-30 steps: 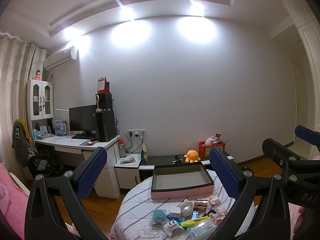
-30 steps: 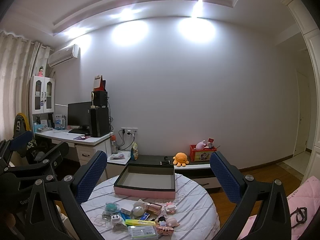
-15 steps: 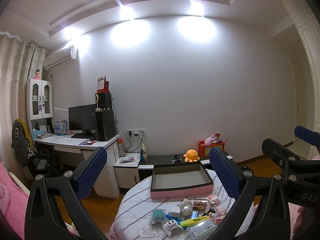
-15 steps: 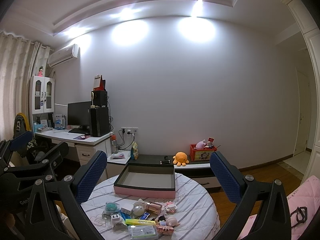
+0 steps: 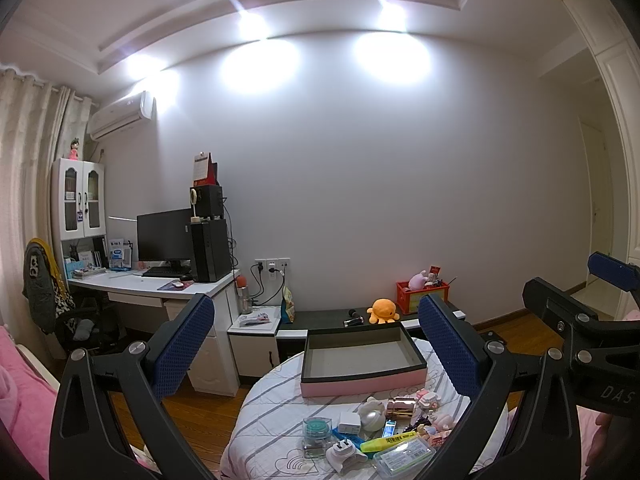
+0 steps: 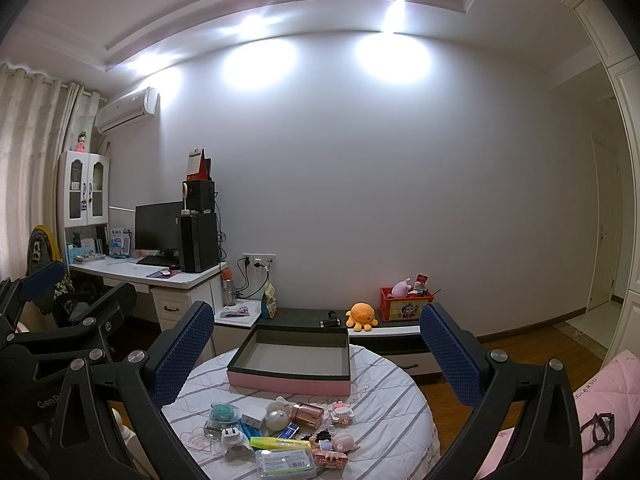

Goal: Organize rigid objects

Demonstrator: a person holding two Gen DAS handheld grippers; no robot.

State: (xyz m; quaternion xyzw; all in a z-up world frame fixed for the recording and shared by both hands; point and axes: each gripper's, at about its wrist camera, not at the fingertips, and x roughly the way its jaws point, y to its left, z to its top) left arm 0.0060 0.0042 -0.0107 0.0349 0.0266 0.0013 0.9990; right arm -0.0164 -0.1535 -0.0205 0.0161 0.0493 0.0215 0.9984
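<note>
"DAS" stood on my right gripper [image 5: 608,390] | "Gen" on my left gripper [image 6: 48,402] | other labels unreadable

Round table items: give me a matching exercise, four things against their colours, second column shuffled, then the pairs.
Things:
1. open box
2. highlighter pen
3. wall plug adapter
4. small round jar

Colours:
A. white
B. teal lid on clear body
C. pink outside, dark rim
D. yellow

Pairs: 1-C, 2-D, 3-A, 4-B

All four sit on the striped cloth of the round table; the box is empty.
</note>
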